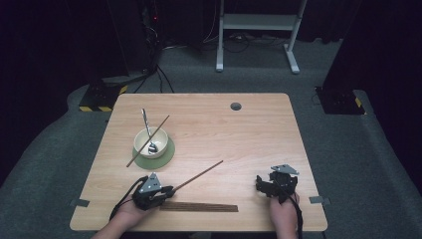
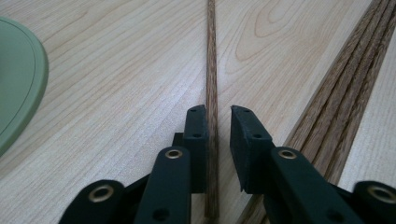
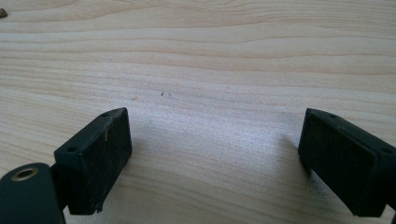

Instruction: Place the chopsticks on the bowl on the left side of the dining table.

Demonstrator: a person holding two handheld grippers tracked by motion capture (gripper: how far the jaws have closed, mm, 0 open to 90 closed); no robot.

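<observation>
In the high view a pale wooden table [image 1: 239, 129] fills the middle of the frame, with a small round dark grommet [image 1: 236, 106] near its far edge. At the lower left the left gripper [image 1: 169, 189] sits in the person's left hand [image 1: 127, 214], and a single dark chopstick [image 1: 198, 176] runs from its jaws up and to the right across the bare wood. In the left gripper view that chopstick [image 2: 211, 93] lies in the narrow gap between the two black jaws: it lies against the inner face of the jaw on the left of the frame, while a thin slit of wood shows between it and the other jaw, so the jaws are nearly together around it and I cannot tell whether they truly pinch it. Just below the gripper in the high view a bundle of chopsticks [image 1: 199, 207] lies flat along the near edge; the same bundle [image 2: 348, 93] crosses the right side of the left gripper view. In the left centre of the high view a white bowl [image 1: 151, 143] stands on a round green mat [image 1: 166, 158], with a metal spoon [image 1: 148, 130] resting in it and another chopstick [image 1: 148, 141] laid slantwise across its rim. At the lower right the right gripper [image 1: 268, 183], held in the right hand [image 1: 283, 214], rests on open table, and in the right gripper view its jaws stand wide apart over bare wood [image 3: 210, 70]. No brand, label or writing can be read anywhere.
</observation>
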